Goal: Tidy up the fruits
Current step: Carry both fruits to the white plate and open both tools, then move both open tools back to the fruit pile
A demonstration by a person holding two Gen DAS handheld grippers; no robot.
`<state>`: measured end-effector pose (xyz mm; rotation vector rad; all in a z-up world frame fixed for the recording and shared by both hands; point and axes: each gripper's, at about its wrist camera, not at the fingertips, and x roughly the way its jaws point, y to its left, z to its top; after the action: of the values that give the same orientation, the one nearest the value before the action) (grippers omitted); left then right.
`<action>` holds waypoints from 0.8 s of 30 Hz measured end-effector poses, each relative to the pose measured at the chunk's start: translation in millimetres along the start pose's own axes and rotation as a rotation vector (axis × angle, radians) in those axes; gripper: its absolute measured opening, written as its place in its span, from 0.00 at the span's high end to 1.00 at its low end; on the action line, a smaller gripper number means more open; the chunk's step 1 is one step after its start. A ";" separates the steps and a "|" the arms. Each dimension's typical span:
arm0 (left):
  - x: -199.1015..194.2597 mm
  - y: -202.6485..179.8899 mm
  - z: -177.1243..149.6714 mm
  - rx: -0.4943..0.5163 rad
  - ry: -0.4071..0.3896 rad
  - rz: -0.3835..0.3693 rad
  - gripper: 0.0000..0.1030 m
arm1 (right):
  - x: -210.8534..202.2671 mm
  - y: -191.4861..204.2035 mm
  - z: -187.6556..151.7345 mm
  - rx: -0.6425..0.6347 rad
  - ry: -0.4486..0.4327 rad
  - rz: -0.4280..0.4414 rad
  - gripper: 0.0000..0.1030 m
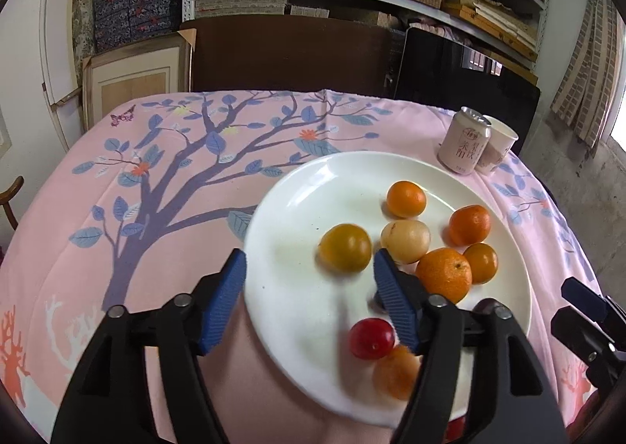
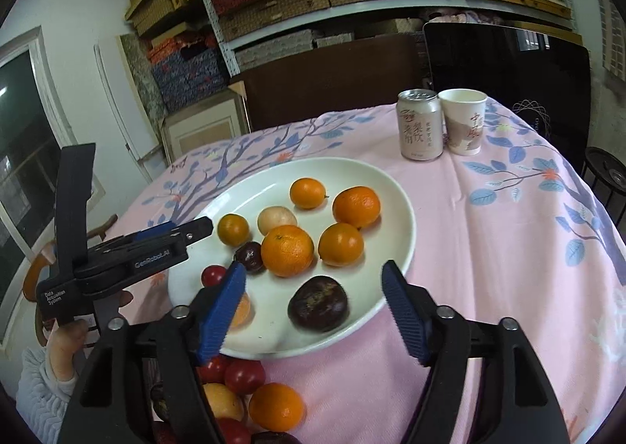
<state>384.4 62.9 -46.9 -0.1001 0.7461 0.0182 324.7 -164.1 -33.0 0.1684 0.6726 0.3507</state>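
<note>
1. Left gripper [image 1: 309, 268]: blue ribbed fingers [image 1: 225, 301] spread wide, empty, poised over the near left part of the round white ceramic plate [image 1: 297, 287], lower centre of the left wrist frame.
2. On that plate, centre right: a round yellow-green fruit [image 1: 345, 247] between the fingertips, a pale beige fruit [image 1: 405, 241], a large orange mandarin [image 1: 443, 275] with smaller orange citrus around it, and a small glossy red fruit [image 1: 371, 338] low down, touching a blurred orange fruit [image 1: 396, 371].
3. Right gripper [image 2: 314, 275]: blue fingers [image 2: 221, 317] likewise wide apart, gripping nothing, framing the near rim of the plate in the lower centre of the right wrist frame.
4. Between them, on the plate near its front edge: a dark purple round fruit [image 2: 317, 303].
5. Off the plate, bottom left on the pink tree-patterned cloth [image 2: 489, 248] covering the bench: a loose pile of red, orange and yellow fruits [image 2: 250, 393].
6. Upper right, well behind the plate: a pale pink drink can [image 2: 419, 124] touching a white paper cup [image 2: 464, 121].
</note>
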 end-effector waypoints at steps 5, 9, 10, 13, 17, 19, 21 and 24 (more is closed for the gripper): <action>-34.5 10.3 -22.7 -0.007 -0.021 0.009 0.26 | -14.9 -15.6 -9.5 0.051 -0.014 -0.024 0.21; -62.5 25.8 -54.0 -0.033 -0.014 0.031 0.26 | -35.3 -30.9 -31.4 0.117 -0.025 -0.030 0.13; -68.0 28.8 -60.7 -0.039 -0.010 0.037 0.26 | -40.1 -34.2 -38.0 0.132 -0.021 -0.036 0.12; -87.6 35.9 -85.0 -0.063 0.000 0.028 0.25 | -51.2 -40.9 -54.1 0.164 -0.015 -0.041 0.10; -109.8 32.5 -113.8 -0.049 -0.002 0.021 0.18 | -60.3 -49.9 -65.5 0.214 -0.018 -0.043 0.08; -120.2 29.0 -125.5 -0.034 -0.010 0.006 0.16 | -61.0 -53.1 -67.1 0.234 -0.017 -0.040 0.07; -129.4 22.9 -136.9 -0.012 -0.012 -0.025 0.15 | -59.9 -56.2 -68.3 0.247 -0.010 -0.040 0.07; -136.6 8.8 -147.2 0.042 -0.013 -0.069 0.15 | -56.5 -58.1 -69.1 0.258 0.007 -0.035 0.07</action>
<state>184.1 59.9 -62.4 -0.0857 0.7294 -0.0629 255.0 -236.1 -68.9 0.4009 0.7256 0.2295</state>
